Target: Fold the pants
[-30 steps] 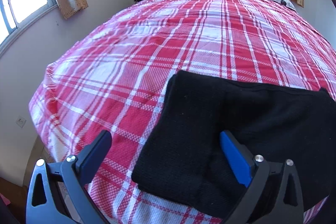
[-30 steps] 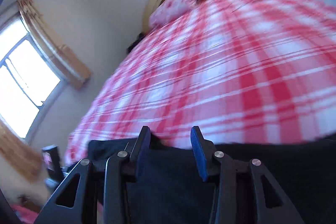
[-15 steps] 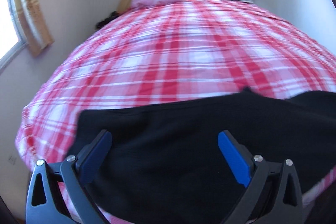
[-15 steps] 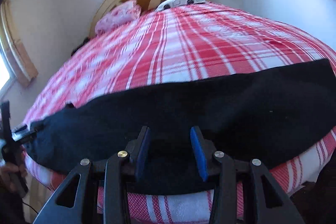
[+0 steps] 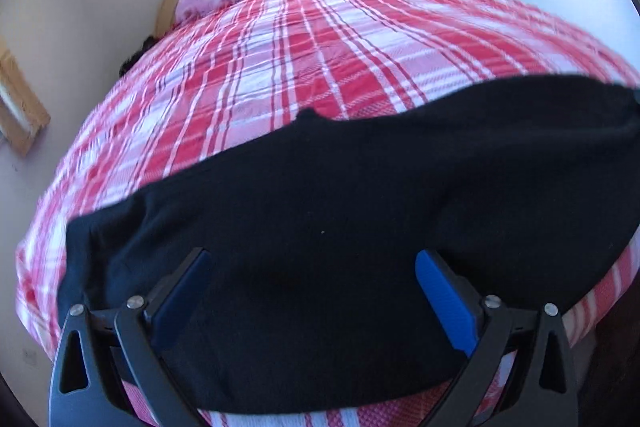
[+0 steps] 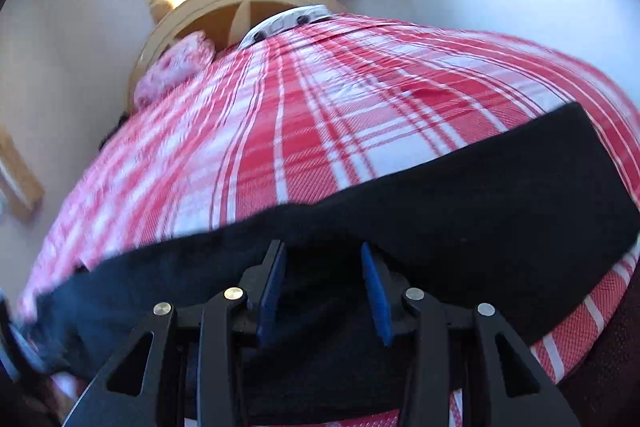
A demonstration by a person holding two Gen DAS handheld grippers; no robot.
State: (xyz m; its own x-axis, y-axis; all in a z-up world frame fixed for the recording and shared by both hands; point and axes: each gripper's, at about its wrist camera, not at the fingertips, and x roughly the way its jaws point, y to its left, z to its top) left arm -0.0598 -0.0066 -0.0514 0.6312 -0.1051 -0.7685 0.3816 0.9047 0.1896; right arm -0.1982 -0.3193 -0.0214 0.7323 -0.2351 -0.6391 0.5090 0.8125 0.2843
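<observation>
Swung my wide-open left gripper [image 5: 312, 291] rightward over the black pants [image 5: 360, 207]; right gripper [image 6: 322, 281] part-open, empty. Fold looks settled.

The pants [image 5: 360, 211] are black, of a soft matte fabric, and lie flat as a long band crosswise along the near edge of the bed [image 5: 304, 67]. The far edge runs uneven with one small peak, and the near side reaches the bed's edge.
</observation>
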